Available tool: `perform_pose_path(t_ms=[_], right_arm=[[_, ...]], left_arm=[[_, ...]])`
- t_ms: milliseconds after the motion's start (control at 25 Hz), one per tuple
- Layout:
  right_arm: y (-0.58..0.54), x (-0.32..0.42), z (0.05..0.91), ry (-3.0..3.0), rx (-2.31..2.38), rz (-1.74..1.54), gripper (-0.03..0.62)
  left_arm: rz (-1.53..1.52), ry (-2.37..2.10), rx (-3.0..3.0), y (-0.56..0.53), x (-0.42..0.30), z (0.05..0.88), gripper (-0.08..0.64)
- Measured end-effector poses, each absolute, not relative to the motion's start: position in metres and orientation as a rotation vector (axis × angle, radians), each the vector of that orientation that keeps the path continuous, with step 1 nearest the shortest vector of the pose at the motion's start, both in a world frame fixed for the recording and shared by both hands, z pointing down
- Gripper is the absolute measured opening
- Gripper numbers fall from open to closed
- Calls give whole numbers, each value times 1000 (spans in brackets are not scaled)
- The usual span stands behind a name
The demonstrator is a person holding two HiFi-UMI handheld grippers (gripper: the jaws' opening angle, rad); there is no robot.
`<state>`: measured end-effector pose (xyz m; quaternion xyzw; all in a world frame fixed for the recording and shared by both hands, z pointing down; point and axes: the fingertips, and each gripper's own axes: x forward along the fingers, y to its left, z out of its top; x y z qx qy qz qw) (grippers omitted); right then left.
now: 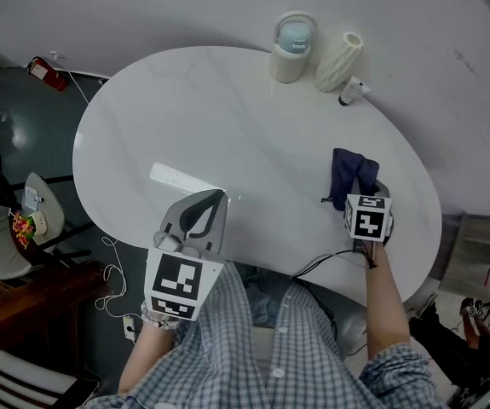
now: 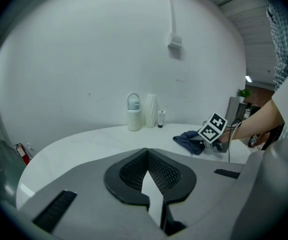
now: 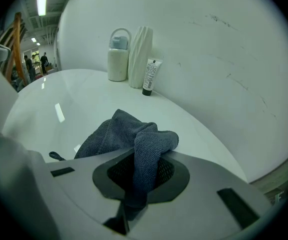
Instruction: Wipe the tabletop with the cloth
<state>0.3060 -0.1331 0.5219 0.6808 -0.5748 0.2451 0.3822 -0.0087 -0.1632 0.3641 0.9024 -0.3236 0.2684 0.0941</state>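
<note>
Right gripper (image 1: 366,187): jaws closed on a fold of the dark blue cloth (image 1: 345,170). The fold is bunched between and over the jaw tips, and the rest lies on the white bench (image 1: 227,109) just ahead, near its right edge. Left gripper (image 1: 216,199): jaws together, empty, well apart from the cloth.

In the right gripper view the lower end of the cloth (image 3: 126,134) is lost in the slot between the jaws of the right gripper (image 3: 139,176), and part of its spread is masked by the gripper's body. In the head view those jaws are covered by the cloth and the marker cube (image 1: 368,216). The near edge of the table (image 1: 142,135) is hidden by the person's shirt (image 1: 296,356). The print on the small tube (image 3: 149,77) cannot be read.
</note>
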Motion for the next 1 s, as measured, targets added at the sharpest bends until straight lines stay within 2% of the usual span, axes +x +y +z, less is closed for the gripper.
perform_pose_path(t_ms=[1000], right_arm=[[-196,370,518,-1381,1707,493,34]], left_arm=[[814,-1064,2586,-160,-7,372,3]])
